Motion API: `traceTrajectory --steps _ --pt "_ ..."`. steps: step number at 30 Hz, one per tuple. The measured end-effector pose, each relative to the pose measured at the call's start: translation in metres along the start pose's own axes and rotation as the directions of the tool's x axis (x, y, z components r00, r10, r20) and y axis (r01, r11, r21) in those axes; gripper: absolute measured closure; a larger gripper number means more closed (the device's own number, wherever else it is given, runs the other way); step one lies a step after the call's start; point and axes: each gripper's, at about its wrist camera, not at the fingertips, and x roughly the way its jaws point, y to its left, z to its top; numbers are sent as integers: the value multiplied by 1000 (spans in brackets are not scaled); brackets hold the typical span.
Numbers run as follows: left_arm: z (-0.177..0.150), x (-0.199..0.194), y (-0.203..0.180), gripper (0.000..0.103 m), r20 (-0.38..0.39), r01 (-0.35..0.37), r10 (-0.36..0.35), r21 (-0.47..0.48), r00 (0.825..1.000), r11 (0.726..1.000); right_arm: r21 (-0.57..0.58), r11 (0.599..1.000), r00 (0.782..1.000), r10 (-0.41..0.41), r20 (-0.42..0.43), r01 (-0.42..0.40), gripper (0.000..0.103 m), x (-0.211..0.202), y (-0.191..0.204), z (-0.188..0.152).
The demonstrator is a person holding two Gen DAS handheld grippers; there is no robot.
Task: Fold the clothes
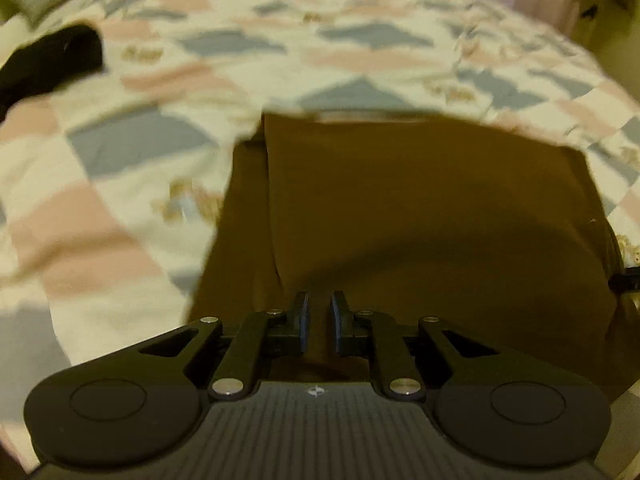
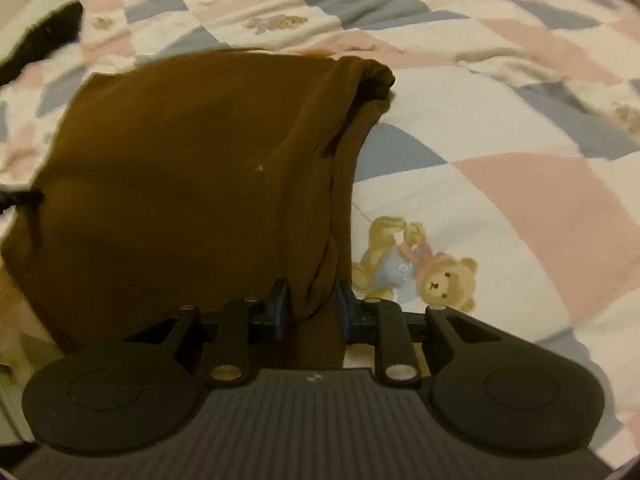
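Brown garment (image 1: 420,208) on quilt (image 1: 120,160); left gripper (image 1: 319,312) & right gripper (image 2: 310,300) both clamp its near edge.

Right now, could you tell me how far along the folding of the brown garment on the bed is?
Partly done: the brown garment already lies as a compact panel on the quilt, with a layer folded over along one side. In hand: the left gripper and right gripper each pinch its near edge, seemingly for another fold. Left: that fold, and apparently the black garment lying unfolded further off.
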Motion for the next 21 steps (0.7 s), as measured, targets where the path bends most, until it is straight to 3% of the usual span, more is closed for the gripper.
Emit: traceTrajectory --steps 2,5,7,9,12,16,19,21 --pt "-11 -12 -20 88 -1 -35 35 1 999 999 -53 996 997 73 21 -72 82 -16 -13 9" --pt "-28 -45 -72 82 33 -97 95 62 995 993 -231 963 987 153 44 -139 78 -39 -40 31" --pt "-38 -59 -113 70 48 -116 112 95 993 989 -365 919 983 178 52 -147 69 -50 -59 48" --pt "-49 -68 -161 61 66 -119 112 127 992 985 -519 846 985 168 40 -123 69 -52 -74 63" --pt "-68 -71 -221 56 109 -157 134 240 985 958 -701 708 988 149 30 -86 69 -44 -82 80" --pt "-102 -55 -262 54 143 -243 199 450 969 859 -833 550 989 145 20 -64 61 -29 -84 95" --pt "-122 -45 -281 50 198 -307 234 601 952 738 -897 439 986 164 29 -46 47 -18 -80 100" --pt "-130 -40 -286 46 228 -338 250 661 941 670 -946 325 985 166 40 -16 39 -8 -76 96"
